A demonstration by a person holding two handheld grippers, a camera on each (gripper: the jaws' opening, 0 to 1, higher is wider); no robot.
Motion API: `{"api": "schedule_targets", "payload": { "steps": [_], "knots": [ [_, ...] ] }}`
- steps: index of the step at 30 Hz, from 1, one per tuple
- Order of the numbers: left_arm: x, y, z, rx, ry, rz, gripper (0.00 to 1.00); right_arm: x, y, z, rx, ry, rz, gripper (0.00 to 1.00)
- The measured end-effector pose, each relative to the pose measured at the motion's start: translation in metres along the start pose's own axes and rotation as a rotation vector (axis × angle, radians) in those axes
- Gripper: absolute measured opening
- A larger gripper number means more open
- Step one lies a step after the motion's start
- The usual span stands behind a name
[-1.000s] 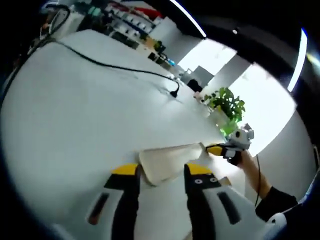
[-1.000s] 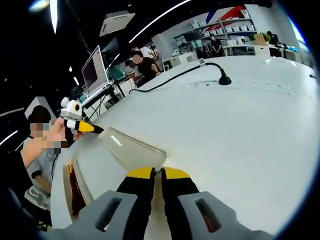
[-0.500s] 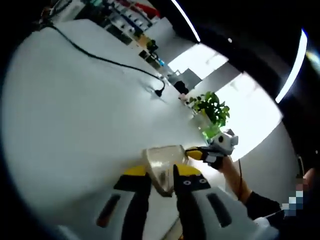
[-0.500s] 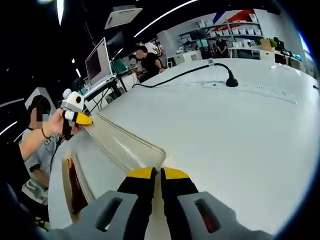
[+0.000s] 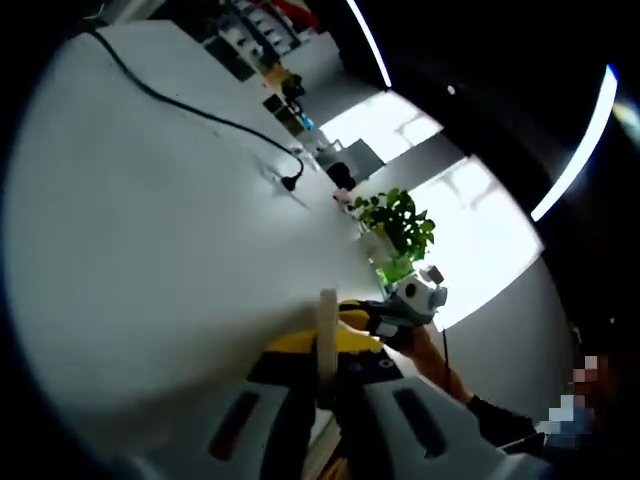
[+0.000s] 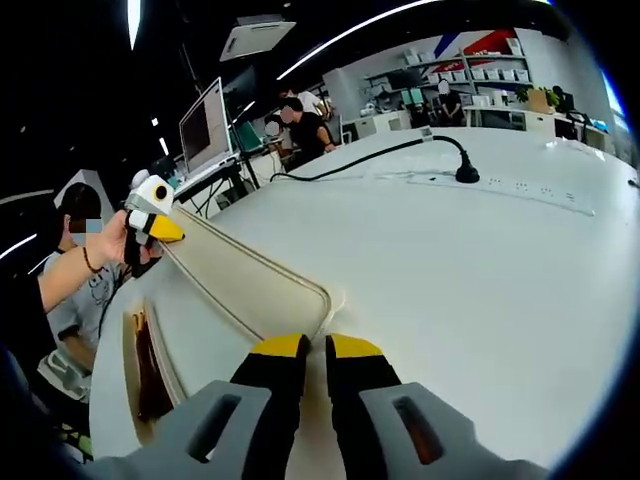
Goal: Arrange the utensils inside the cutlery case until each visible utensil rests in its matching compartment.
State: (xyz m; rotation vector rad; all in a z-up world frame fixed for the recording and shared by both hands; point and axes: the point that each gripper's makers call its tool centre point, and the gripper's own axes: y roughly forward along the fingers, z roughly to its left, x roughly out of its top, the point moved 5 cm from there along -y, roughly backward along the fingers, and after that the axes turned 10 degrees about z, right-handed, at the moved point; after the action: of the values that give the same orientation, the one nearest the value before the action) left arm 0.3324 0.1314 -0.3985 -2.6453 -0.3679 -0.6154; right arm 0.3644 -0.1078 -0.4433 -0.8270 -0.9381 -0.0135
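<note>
A clear plastic lid [image 6: 255, 285] of the cutlery case hangs over the white table, held at both ends. My right gripper [image 6: 307, 345] is shut on its near corner. At the far end, my left gripper [image 6: 165, 230] grips the lid in a person's hand. In the left gripper view the lid [image 5: 327, 310] stands edge-on, and my left gripper [image 5: 322, 345] is shut on it. Just beyond, the right gripper [image 5: 375, 318] holds the other end. The open cutlery case [image 6: 128, 370] lies at lower left with a brown inside; its utensils are too hidden to tell.
A black cable [image 6: 350, 155] and a white power strip [image 6: 520, 185] lie across the far table [image 6: 480, 290]. A potted plant [image 5: 395, 225] stands at the table's edge. People sit at desks with a monitor [image 6: 205, 125] behind.
The left jaws have shut on the lid. The lid has turned from lying nearly flat to standing edge-on in the left gripper view, and it sits higher over the case.
</note>
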Motion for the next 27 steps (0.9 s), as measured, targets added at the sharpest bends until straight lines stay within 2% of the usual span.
{"api": "schedule_targets", "payload": {
  "steps": [2, 4, 5, 7, 9, 10, 11, 12, 14, 19, 20, 23, 24, 26, 27],
  "knots": [
    [-0.001, 0.000, -0.002, 0.000, 0.008, -0.004, 0.02, 0.001, -0.002, -0.002, -0.008, -0.009, -0.011, 0.13],
    [-0.002, 0.001, -0.003, -0.001, 0.024, -0.005, 0.02, 0.005, -0.007, -0.006, -0.021, -0.011, -0.058, 0.21],
    [-0.004, 0.002, -0.006, 0.000, 0.055, -0.010, 0.02, 0.006, -0.011, -0.006, -0.022, -0.018, -0.068, 0.20],
    [-0.001, 0.002, -0.012, -0.012, 0.207, -0.031, 0.02, 0.007, -0.020, -0.006, -0.032, -0.034, -0.094, 0.20],
    [0.001, 0.000, -0.019, 0.002, 0.325, -0.034, 0.02, 0.012, -0.031, -0.006, -0.044, -0.063, -0.140, 0.20],
    [0.002, -0.001, -0.025, 0.003, 0.405, -0.042, 0.02, 0.014, -0.036, -0.004, -0.047, -0.087, -0.157, 0.20],
    [0.002, -0.001, -0.031, 0.002, 0.524, -0.044, 0.02, 0.017, -0.041, -0.002, -0.044, -0.107, -0.172, 0.20],
    [0.000, -0.003, -0.035, 0.026, 0.603, -0.035, 0.02, 0.018, -0.044, -0.001, -0.042, -0.120, -0.181, 0.21],
    [-0.002, -0.004, -0.042, 0.050, 0.699, -0.032, 0.02, 0.021, -0.055, 0.007, -0.031, -0.180, -0.199, 0.24],
    [-0.016, -0.004, -0.065, 0.010, 0.911, 0.002, 0.02, 0.026, -0.069, 0.029, 0.029, -0.271, -0.221, 0.29],
    [-0.017, -0.004, -0.069, 0.012, 0.954, 0.009, 0.02, 0.026, -0.071, 0.034, 0.046, -0.321, -0.213, 0.31],
    [-0.023, -0.006, -0.080, 0.018, 1.121, 0.034, 0.02, 0.029, -0.077, 0.045, 0.081, -0.424, -0.180, 0.39],
    [-0.024, -0.006, -0.081, 0.025, 1.154, 0.041, 0.02, 0.029, -0.080, 0.057, 0.123, -0.497, -0.160, 0.44],
    [-0.028, -0.007, -0.086, 0.025, 1.227, 0.067, 0.02, 0.036, -0.083, 0.066, 0.146, -0.519, -0.194, 0.60],
    [-0.030, -0.007, -0.088, 0.025, 1.263, 0.070, 0.02, 0.037, -0.085, 0.074, 0.188, -0.542, -0.189, 0.70]
  ]
}}
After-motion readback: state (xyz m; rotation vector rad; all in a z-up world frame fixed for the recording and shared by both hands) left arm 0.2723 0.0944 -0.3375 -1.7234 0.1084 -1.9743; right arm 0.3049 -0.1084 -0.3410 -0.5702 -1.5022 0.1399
